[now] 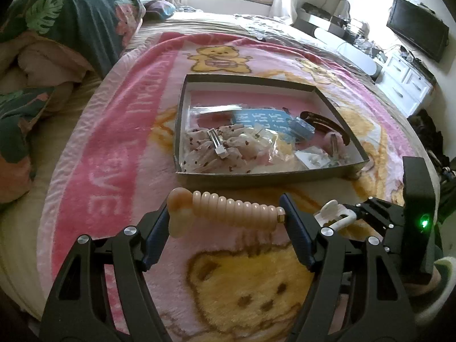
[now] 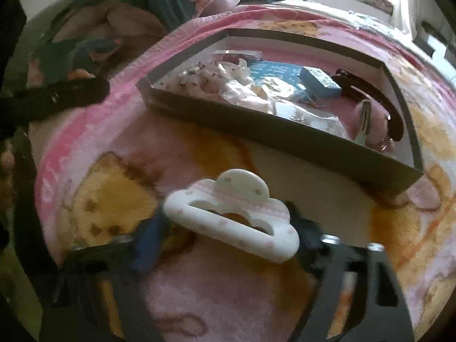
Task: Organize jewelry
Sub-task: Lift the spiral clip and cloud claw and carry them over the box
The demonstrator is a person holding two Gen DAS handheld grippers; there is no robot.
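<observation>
Most pieces already lie in the box; the left gripper clamps a peach spiral clip and the right gripper a cloud clip, both still short of it.

The left gripper clamps a ribbed peach hair clip crosswise above the pink blanket. Beyond it lies a shallow grey box of accessories; the right gripper at near right carries a white clip.

Fleecy, matt pink blanket; on it a matt grey cardboard tray; just before the tray, a glossy ribbed plastic clip and a smooth, glossy white plastic cloud clip; crinkly clear bags inside the tray.
</observation>
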